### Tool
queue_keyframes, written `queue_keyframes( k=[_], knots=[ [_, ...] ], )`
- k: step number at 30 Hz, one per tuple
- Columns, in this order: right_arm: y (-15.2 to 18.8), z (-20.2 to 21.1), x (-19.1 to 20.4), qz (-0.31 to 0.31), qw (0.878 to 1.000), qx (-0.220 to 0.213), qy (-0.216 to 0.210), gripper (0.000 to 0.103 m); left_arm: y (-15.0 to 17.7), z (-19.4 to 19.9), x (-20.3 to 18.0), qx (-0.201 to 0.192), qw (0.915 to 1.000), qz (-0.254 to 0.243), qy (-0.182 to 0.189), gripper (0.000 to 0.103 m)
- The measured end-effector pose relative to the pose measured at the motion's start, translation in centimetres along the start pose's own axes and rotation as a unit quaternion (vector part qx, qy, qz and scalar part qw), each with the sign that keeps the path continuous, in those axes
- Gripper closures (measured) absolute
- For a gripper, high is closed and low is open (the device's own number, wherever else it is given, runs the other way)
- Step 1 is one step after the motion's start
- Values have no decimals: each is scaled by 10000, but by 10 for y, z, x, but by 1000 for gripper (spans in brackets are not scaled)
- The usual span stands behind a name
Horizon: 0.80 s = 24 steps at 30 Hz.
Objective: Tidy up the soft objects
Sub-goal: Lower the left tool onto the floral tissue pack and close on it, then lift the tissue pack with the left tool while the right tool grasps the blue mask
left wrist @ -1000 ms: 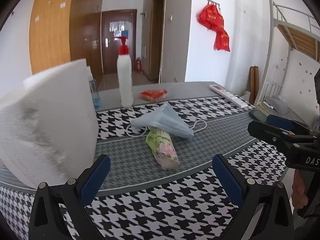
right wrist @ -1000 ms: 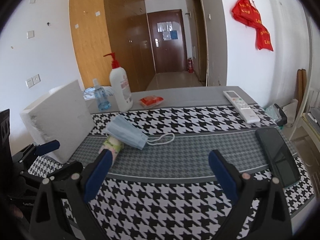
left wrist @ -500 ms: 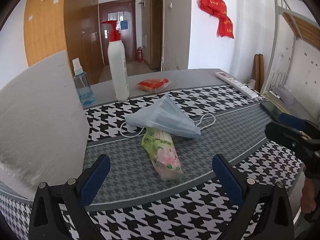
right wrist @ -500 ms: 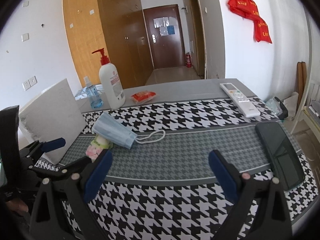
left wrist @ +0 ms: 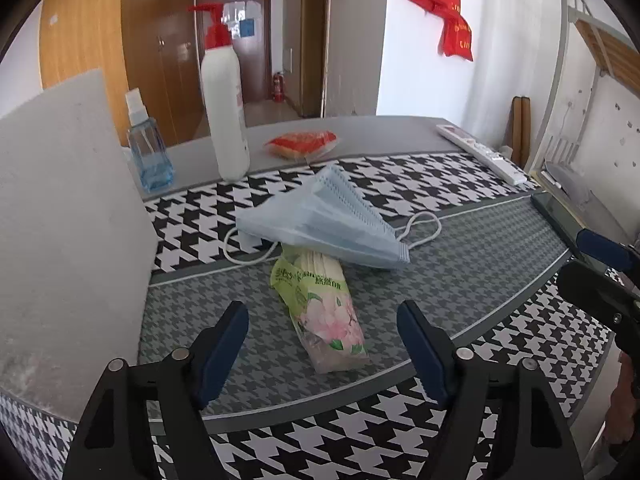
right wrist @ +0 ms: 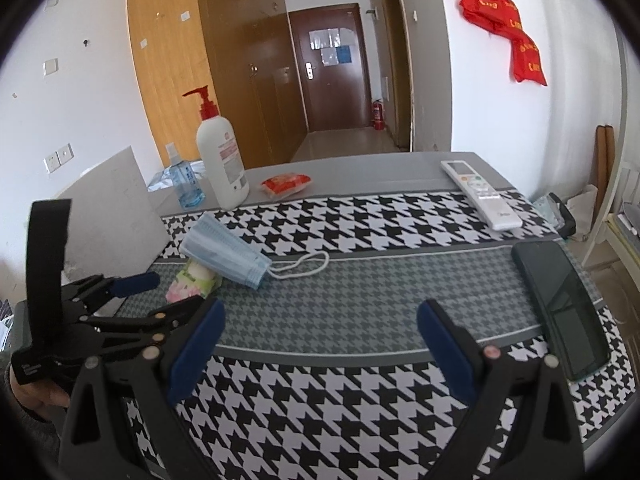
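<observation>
As our left gripper (left wrist: pixel 322 340) narrows its jaws, the tissue pack (left wrist: pixel 320 312) lies on the table (left wrist: pixel 460 284) just ahead between the pads — untouched, long axis running away, far end under the mask (left wrist: pixel 324 224). Our right gripper (right wrist: pixel 320 344) — wide open, empty — is farther off.

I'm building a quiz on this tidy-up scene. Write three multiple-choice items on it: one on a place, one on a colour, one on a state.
1. What does the face mask rest on?
A. the tissue pack
B. the remote
C. the pump bottle

2. What colour is the pump bottle's pump?
A. blue
B. red
C. green

3. What is between the left gripper's jaws?
A. the spray bottle
B. nothing gripped; the tissue pack lies beyond them
C. the phone

Answers: 1 A, the mask overlaps the far end of the tissue pack. 2 B, the pump is red. 3 B, the closing jaws have not reached the pack.
</observation>
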State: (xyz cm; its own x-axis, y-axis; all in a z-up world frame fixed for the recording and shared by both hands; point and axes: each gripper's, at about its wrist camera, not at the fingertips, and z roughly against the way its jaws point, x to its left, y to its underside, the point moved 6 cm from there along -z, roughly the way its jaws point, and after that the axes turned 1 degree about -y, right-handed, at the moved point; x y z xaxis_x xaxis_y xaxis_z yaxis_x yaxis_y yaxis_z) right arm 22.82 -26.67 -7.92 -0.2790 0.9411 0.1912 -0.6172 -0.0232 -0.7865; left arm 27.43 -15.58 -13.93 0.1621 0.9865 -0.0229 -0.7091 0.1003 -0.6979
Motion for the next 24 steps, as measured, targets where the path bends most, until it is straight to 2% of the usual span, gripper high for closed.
queue_keyframes(
  k=[7,13,15,24],
  knots=[
    [2,-6,4,54,9999,91,4,4,4,-7,0,167,9998,21,60,48],
    [4,-15,11,152,9996,227,-22,4,7,-13,3,295,9994,65,155,58],
    [4,-18,15,186,9994,274,-58,4,7,-14,5,321,9993,105,156,66],
    [3,-30,33,333,9978,476,-325,4,6,-11,10,227,9993,151,259,75]
  ],
)
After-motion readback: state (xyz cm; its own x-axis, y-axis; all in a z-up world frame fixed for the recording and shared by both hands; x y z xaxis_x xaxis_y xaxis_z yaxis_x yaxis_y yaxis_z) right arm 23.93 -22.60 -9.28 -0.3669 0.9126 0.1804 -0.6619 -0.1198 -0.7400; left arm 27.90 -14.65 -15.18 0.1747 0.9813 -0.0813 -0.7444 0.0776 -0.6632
